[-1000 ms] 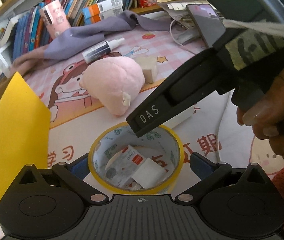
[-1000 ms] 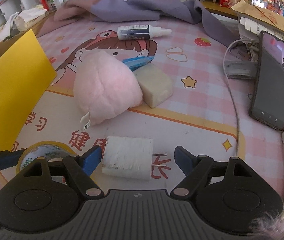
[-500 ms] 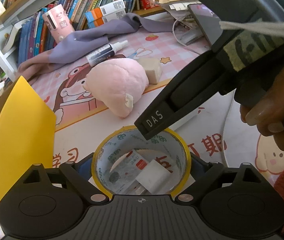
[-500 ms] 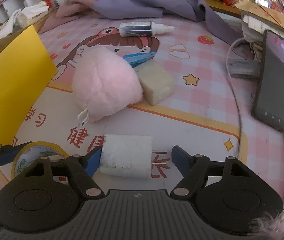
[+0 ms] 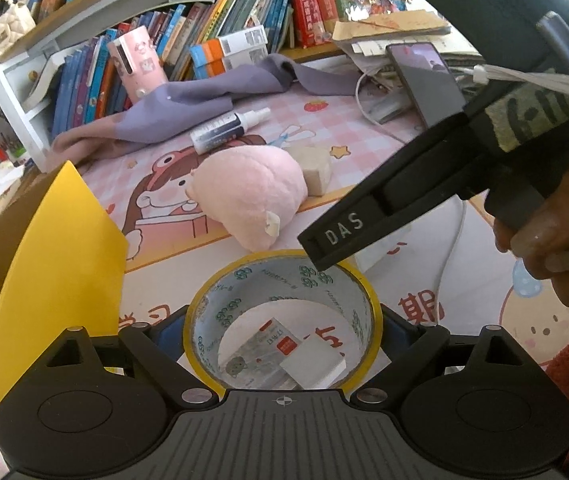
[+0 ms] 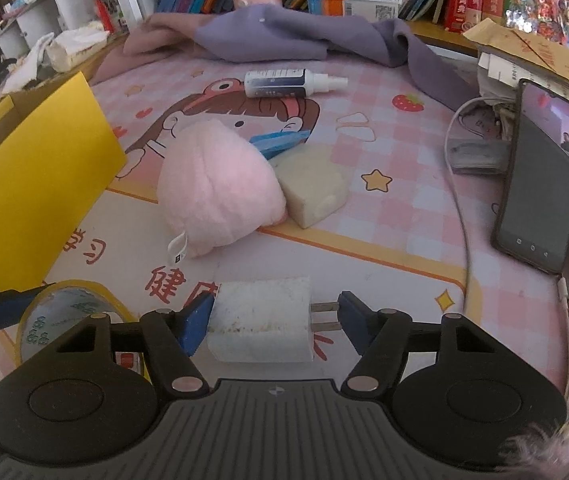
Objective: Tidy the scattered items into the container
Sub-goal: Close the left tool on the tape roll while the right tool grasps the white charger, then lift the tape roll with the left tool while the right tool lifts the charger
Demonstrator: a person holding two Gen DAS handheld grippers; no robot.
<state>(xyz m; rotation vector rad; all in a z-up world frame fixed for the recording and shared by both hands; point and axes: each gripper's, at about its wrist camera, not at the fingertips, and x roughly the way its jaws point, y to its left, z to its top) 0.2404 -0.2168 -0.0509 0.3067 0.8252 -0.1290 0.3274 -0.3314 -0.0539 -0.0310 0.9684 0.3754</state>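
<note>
Left claw clamps the tape roll as the right claw brackets the white charger on the pink cartoon mat.

The left claw grips the roll's outer sides, its hole facing up. The right claw's left pad touches the charger's flat end and its right pad meets the 2 prongs, which point right, long axis across the jaws. Seen on the mat: 1 tape roll, 1 charger, 1 pink plush toy, 1 beige block touching it, 1 spray bottle lying flat, nozzle right. A yellow box flap stands at left.
</note>
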